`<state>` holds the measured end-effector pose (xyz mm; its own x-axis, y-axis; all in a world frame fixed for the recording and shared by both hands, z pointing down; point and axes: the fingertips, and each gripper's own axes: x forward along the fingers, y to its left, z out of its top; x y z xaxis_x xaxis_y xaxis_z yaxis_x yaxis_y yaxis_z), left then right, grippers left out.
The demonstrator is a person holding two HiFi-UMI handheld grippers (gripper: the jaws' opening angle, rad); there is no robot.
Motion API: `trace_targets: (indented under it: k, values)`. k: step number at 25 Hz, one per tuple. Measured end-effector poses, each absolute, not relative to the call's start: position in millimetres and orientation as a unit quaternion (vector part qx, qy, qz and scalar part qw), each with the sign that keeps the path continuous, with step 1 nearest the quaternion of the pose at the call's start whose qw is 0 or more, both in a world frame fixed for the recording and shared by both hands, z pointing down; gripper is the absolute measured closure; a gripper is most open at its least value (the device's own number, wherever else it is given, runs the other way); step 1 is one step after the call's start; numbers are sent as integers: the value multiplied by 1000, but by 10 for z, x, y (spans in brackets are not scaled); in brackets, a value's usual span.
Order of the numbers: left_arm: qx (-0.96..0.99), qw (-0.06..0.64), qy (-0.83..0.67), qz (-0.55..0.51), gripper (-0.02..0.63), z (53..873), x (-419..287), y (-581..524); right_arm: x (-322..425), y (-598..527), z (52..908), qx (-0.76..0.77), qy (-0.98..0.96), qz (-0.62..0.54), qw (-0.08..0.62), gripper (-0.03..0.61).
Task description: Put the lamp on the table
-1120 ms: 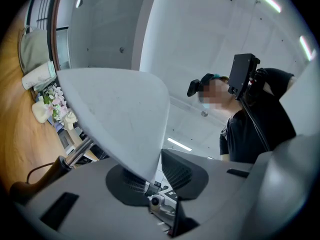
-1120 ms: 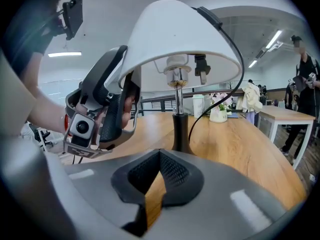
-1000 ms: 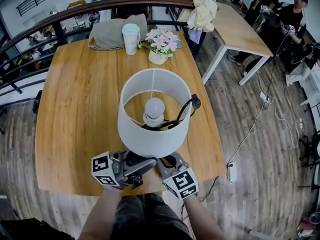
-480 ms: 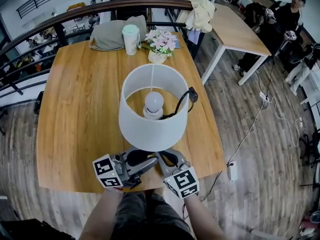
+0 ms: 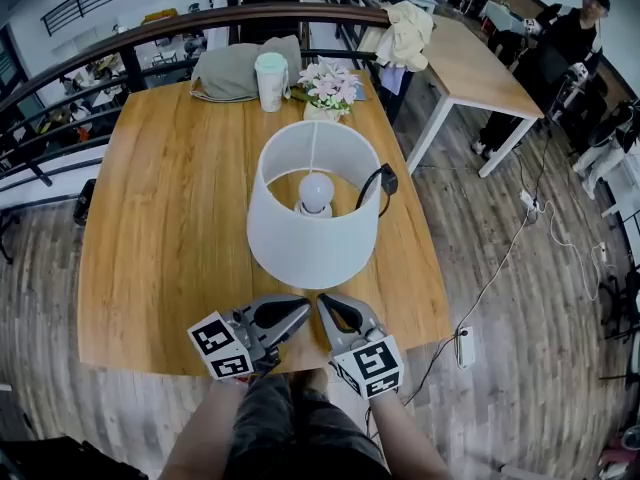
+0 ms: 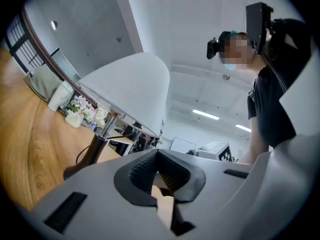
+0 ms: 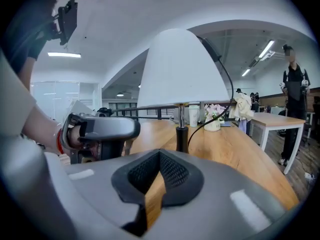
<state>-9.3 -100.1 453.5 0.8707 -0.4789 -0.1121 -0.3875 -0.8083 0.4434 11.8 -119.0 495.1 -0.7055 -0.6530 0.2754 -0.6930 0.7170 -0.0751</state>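
Jaws come first. We find the left gripper [image 5: 298,308] at the lower middle of the head view with its two jaws brought together tip to tip. They have just been closing, and nothing lies between them; its own view shows only a sliver of wood through the slit behind the pads. The right gripper [image 5: 328,306] sits just beside it on the right, also closed on nothing. Both tips point up the frame toward the lamp [image 5: 313,208], near the lower edge of its shade [image 5: 300,248] but apart from it.

The lamp stands upright on the wooden table [image 5: 170,218], in the centre of the frame and right of the tabletop's middle. We look down into the white shade, where the bulb [image 5: 316,190] sits, and a black cable [image 5: 372,183] loops over the shade's right rim.

In the upper middle of the frame, by the table's far edge, a lidded cup [image 5: 271,80] stands upright, and we cannot see what is inside it. Just to its right, a small vase [image 5: 318,114] holds pink and white flowers [image 5: 327,83]. A grey fabric bundle [image 5: 235,68] lies behind the cup.
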Motion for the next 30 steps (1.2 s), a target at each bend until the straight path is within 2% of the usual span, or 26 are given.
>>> trace_targets:
  k: [12,16,24,30]
  values:
    - [914,167,-363,-67,617,4402,-270,-955,216,-987,4496,397,-914,56,70,572]
    - [903,153,-397,-64,617,4169,-289,-941,294,-925,4215,405,-911,53,52,572]
    - [888,82,-451,-43,617,3716,-264,-930,297,-863,3676,403,-915,10,26,572]
    - [874,68,-478,-53,617,3594,-353,-905,363,-815,3540,405,-914,-1,13,572]
